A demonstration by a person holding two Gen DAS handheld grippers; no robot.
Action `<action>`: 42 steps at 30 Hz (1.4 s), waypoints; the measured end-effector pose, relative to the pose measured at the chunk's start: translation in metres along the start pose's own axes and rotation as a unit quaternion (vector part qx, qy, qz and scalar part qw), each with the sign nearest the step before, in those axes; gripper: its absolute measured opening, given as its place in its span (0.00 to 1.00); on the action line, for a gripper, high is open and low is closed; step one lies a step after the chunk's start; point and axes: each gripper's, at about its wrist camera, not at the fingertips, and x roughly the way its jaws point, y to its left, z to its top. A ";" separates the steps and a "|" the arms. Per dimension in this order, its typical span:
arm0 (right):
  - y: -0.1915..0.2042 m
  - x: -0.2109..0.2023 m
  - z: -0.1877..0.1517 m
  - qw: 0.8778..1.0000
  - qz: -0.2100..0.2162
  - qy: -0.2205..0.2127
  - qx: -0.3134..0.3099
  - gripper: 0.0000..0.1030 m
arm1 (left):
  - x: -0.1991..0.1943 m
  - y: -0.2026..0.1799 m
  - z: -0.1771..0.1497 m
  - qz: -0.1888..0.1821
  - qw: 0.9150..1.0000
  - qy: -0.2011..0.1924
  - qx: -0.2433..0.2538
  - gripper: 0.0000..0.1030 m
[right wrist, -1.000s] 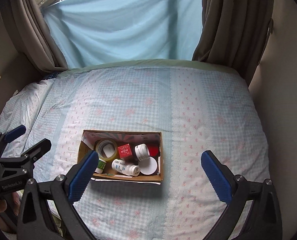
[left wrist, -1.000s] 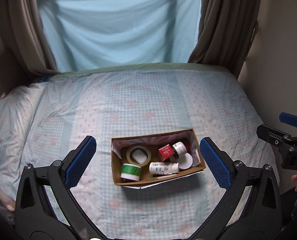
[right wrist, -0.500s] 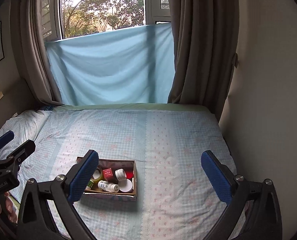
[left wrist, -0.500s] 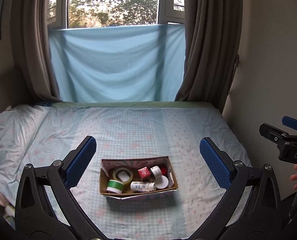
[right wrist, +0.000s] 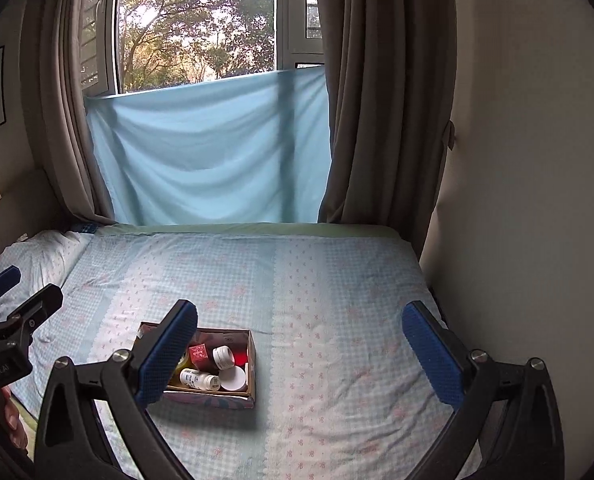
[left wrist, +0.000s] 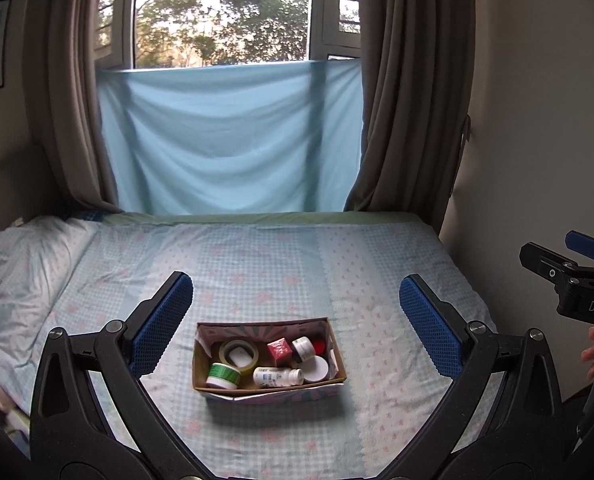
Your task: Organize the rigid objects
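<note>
- Both grippers have pulled back and up from the cardboard box (left wrist: 267, 387) within the last second.
- Left gripper (left wrist: 293, 326) and right gripper (right wrist: 300, 354): jaws spread, empty.
- Box on bed (left wrist: 377, 280), holding tape roll (left wrist: 239, 354) and bottle (left wrist: 277, 377); sorting appears complete.

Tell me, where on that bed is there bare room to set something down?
Almost everywhere. The bedspread lies bare between the cardboard box and the wall on the right, and from the box back to the blue cloth. Only the box is crowded: tape roll, white bottle, red cube, jars.
</note>
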 end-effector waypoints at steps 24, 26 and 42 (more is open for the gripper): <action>-0.001 0.003 0.002 1.000 -0.003 -0.004 0.001 0.99 | 0.000 -0.001 0.005 0.002 1.000 -0.010 0.001 1.00; -0.001 0.004 0.003 1.000 -0.004 -0.003 0.002 0.99 | 0.000 -0.001 0.006 0.002 1.000 -0.010 0.000 1.00; -0.002 0.007 0.007 1.000 -0.005 -0.005 0.002 0.99 | 0.004 -0.004 0.009 0.002 1.000 -0.018 0.002 1.00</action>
